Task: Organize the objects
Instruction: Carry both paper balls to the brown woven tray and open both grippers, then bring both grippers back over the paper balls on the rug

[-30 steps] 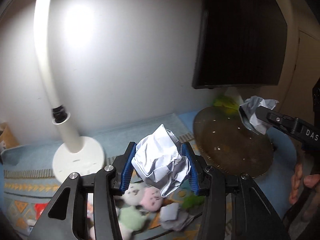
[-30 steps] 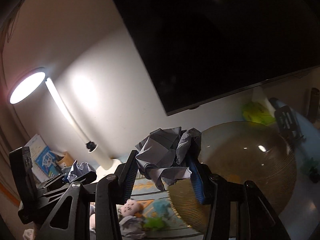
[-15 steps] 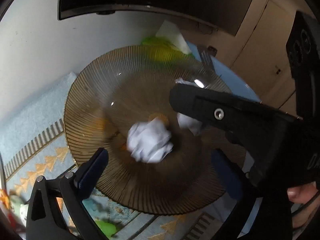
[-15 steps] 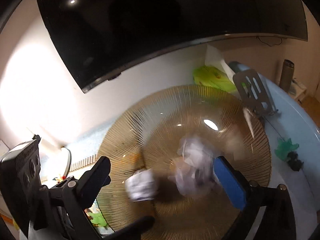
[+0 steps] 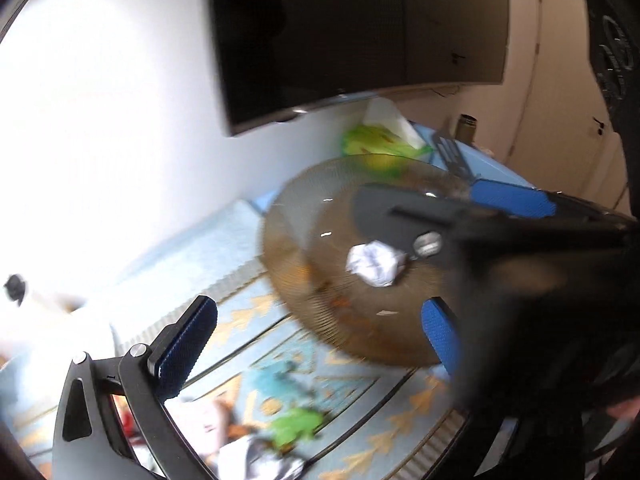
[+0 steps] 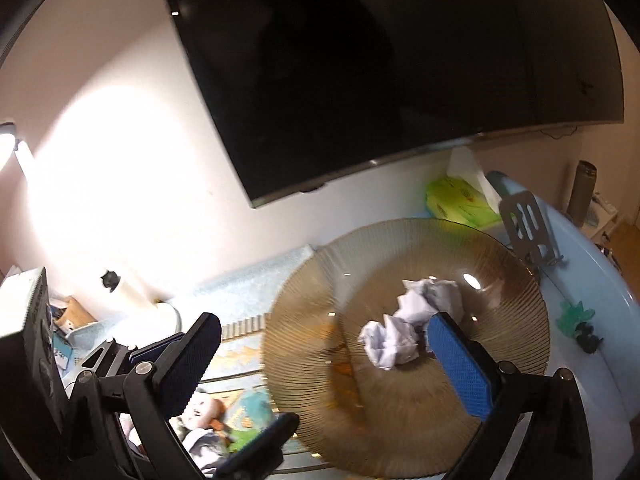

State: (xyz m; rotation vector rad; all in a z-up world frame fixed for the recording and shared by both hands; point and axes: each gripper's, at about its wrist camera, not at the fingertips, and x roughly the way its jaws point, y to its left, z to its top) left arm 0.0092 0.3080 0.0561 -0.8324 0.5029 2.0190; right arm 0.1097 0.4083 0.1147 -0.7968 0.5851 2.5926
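Left wrist view was motion-blurred, and the right gripper (image 5: 452, 216) crossed in front of it as a dark mass, hiding the right half of the amber glass plate (image 5: 304, 280). Only one crumpled paper ball (image 5: 374, 263) showed there, partly behind that gripper's black arm. Right wrist view was clearer: two paper balls in the plate's (image 6: 508, 396) middle, touching each other, the nearer white one (image 6: 390, 342) and a greyer one (image 6: 432, 298) behind it, its lower edge cut by the blue pad.

Left gripper (image 5: 316, 340) was spread wide with nothing between its blue pads; its right finger was half lost against the dark mass. Right gripper (image 6: 332, 360) was also wide apart and empty, over the plate's near-left part.

The plate sat on a light blue patterned mat (image 6: 240, 356) over a pale blue table (image 6: 600, 320). Small toys (image 6: 208, 412) and more crumpled paper lay on the mat at the bottom edge, blurred and cut off by the gripper frames. Behind the plate: a green packet (image 6: 456, 200), a grey metal stand (image 6: 528, 228), a dark flask (image 6: 582, 192). A large black screen (image 6: 380, 72) hung on the white wall, which a white lamp (image 6: 132, 296) lit so brightly it washed out.
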